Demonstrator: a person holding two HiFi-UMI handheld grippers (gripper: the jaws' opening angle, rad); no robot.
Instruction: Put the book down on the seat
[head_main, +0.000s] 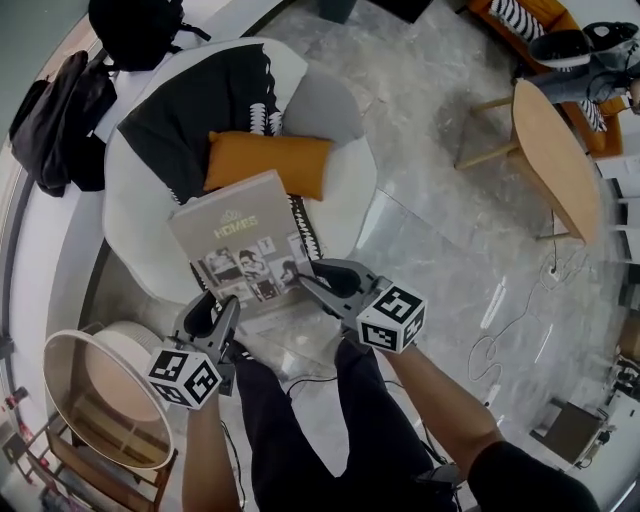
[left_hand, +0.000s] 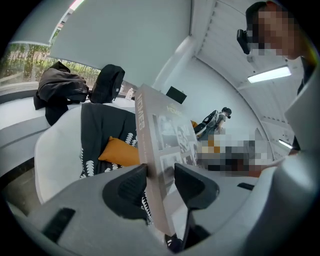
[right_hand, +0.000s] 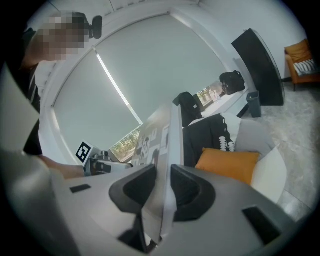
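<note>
A grey book (head_main: 235, 245) with photos on its cover hangs tilted over the front of a white armchair seat (head_main: 345, 190). My left gripper (head_main: 215, 308) is shut on the book's near left corner, and my right gripper (head_main: 312, 283) is shut on its near right corner. In the left gripper view the book (left_hand: 165, 135) stands edge-on between the dark pads of that gripper (left_hand: 160, 177). The right gripper view shows the book (right_hand: 170, 135) pinched in the right gripper (right_hand: 162, 182). An orange cushion (head_main: 268, 162) and a black patterned throw (head_main: 200, 100) lie on the chair behind the book.
A round wooden side table (head_main: 100, 395) stands at the lower left, close to my left gripper. Black bags (head_main: 60, 120) rest on the window ledge. A wooden table (head_main: 555, 155) and an orange chair (head_main: 590, 110) are at the right. A cable (head_main: 510, 320) runs over the marble floor.
</note>
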